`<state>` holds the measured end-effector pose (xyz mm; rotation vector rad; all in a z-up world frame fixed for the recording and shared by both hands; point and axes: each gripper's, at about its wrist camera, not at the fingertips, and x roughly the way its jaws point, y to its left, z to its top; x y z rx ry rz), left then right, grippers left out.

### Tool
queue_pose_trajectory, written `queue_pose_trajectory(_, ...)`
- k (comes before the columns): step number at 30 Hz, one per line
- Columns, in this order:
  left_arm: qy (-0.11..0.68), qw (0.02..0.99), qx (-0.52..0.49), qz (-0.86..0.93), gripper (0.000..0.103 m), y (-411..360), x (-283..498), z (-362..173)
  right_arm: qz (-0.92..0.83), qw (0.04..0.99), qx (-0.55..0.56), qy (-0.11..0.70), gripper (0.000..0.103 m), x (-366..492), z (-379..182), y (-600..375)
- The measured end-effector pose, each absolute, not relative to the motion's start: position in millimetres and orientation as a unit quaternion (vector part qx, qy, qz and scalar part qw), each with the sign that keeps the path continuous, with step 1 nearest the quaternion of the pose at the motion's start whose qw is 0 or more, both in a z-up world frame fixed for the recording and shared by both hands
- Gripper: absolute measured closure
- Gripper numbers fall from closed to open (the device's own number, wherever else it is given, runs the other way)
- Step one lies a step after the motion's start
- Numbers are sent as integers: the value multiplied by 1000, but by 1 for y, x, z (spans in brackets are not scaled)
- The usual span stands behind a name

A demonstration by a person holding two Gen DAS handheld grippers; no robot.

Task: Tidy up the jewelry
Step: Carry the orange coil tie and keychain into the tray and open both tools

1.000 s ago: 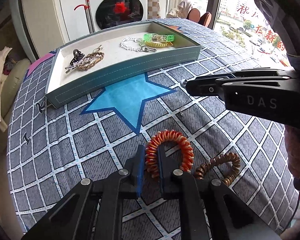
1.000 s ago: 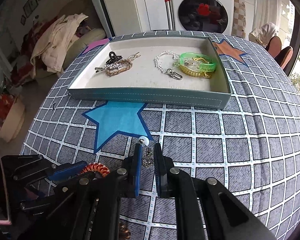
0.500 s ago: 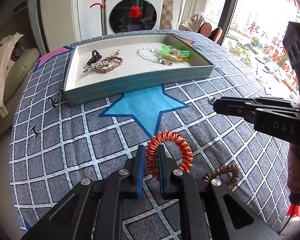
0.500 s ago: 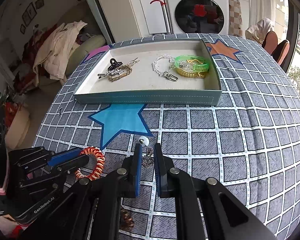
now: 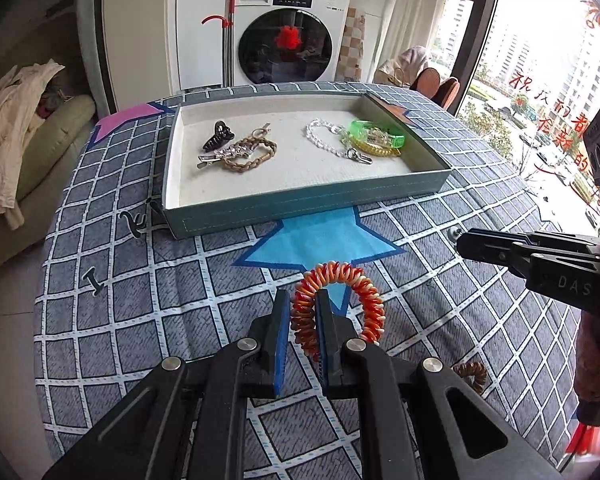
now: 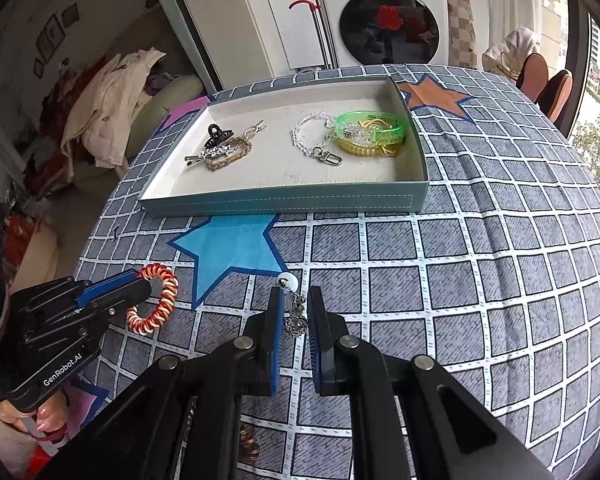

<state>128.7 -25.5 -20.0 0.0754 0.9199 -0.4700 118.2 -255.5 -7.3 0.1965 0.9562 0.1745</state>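
While the tray [image 5: 308,208] sits at the far end of the desk [image 5: 140,312] w/ clips and bracelets already inside, both grippers hold pieces on its near side, above the cloth. Left gripper [image 5: 304,320] is pinched on the orange-white coil bracelet [image 5: 364,292]: light, springy, likely to squash and flop, so a grip across one side of the loop suits it. Right gripper [image 6: 294,312] is pressed onto a small silver earring [image 6: 296,312] w/ pearl end; tiny, probably slippery and delicate, so best held at the dangling middle.
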Motion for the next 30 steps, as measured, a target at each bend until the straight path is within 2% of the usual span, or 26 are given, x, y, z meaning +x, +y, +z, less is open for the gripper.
queue_pose_trajectory(12,408,890,19,-205,71,-21,168,8,83,889,103,438,90,147,16,-264)
queue_pose_trajectory(30,389,904,11,-178,71,-26,221,20,84,891,121,430,90,206,28,-276)
